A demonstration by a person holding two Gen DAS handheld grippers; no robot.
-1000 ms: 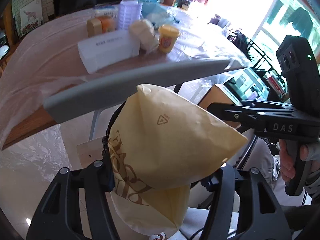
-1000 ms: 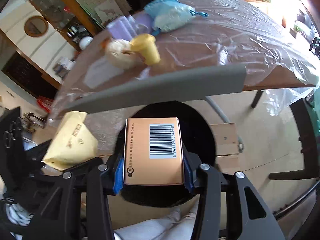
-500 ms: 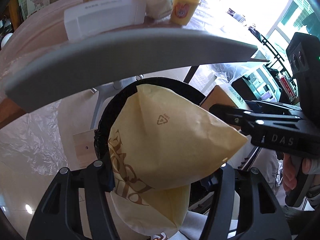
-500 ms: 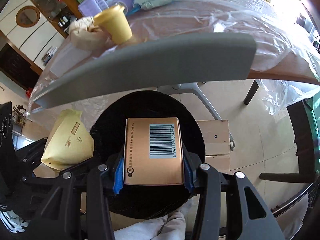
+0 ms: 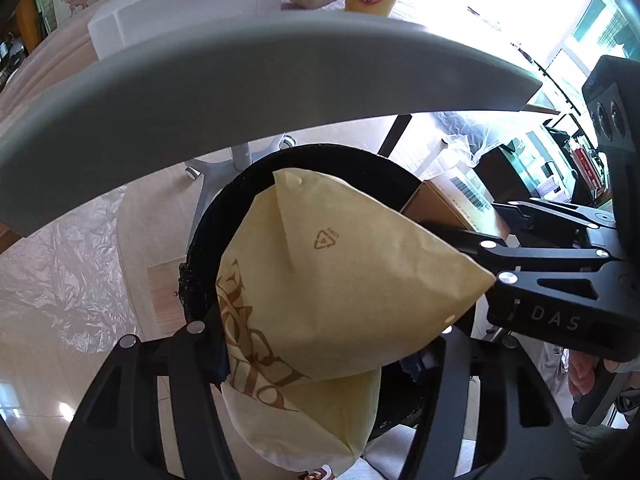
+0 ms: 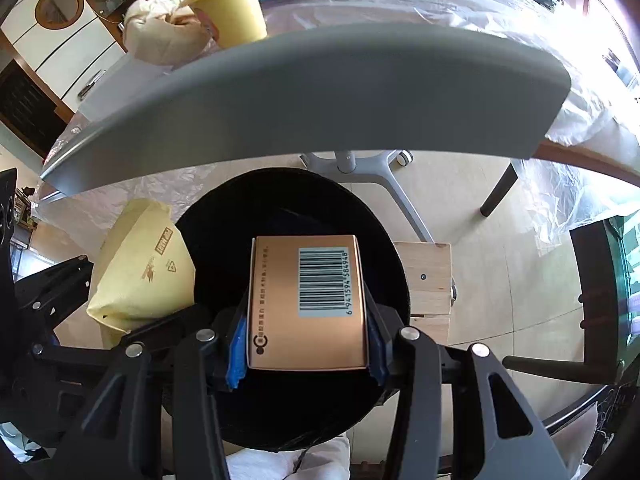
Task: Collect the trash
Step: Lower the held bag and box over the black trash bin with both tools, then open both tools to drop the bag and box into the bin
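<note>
Left gripper (image 5: 320, 352) pinches a yellow paper bag (image 5: 340, 280) — light, crushable; right gripper (image 6: 306, 344) clamps a stiff copper box (image 6: 306, 304) by its flat sides, black bin (image 6: 224, 220) mouth at 12 o'clock

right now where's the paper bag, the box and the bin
paper bag (image 5: 340, 280): left wrist view, on its front face below the recycling mark
box (image 6: 276, 312): right wrist view, on its plain top face left of the barcode
bin (image 6: 224, 236): right wrist view, on its dark inner wall
</note>
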